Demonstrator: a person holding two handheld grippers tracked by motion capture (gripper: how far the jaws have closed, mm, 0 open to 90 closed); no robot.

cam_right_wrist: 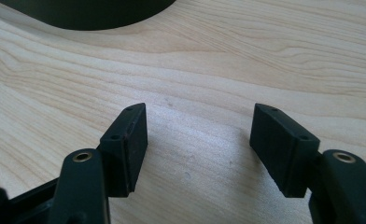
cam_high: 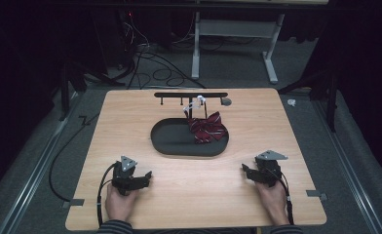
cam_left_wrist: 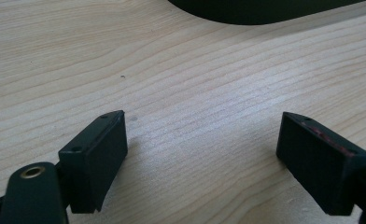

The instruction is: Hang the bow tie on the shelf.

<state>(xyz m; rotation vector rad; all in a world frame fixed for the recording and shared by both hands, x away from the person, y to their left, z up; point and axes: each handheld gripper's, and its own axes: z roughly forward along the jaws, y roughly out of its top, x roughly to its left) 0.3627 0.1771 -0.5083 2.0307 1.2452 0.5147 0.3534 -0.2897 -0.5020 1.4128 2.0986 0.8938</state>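
High view showed the red striped bow tie (cam_high: pixel 207 127) lying at the right end of the black tray (cam_high: pixel 172 139), ahead of both empty, wide-open grippers, nearer the right gripper (cam_high: pixel 247 171) than the left gripper (cam_high: pixel 147 176).

A pale wooden table (cam_high: pixel 130 122) carries a black oval tray (cam_high: pixel 172 141) at its middle (a dark red striped bow tie (cam_high: pixel 207 128) lies in its right end), with a black hook rack (cam_high: pixel 190 95) at the far edge.
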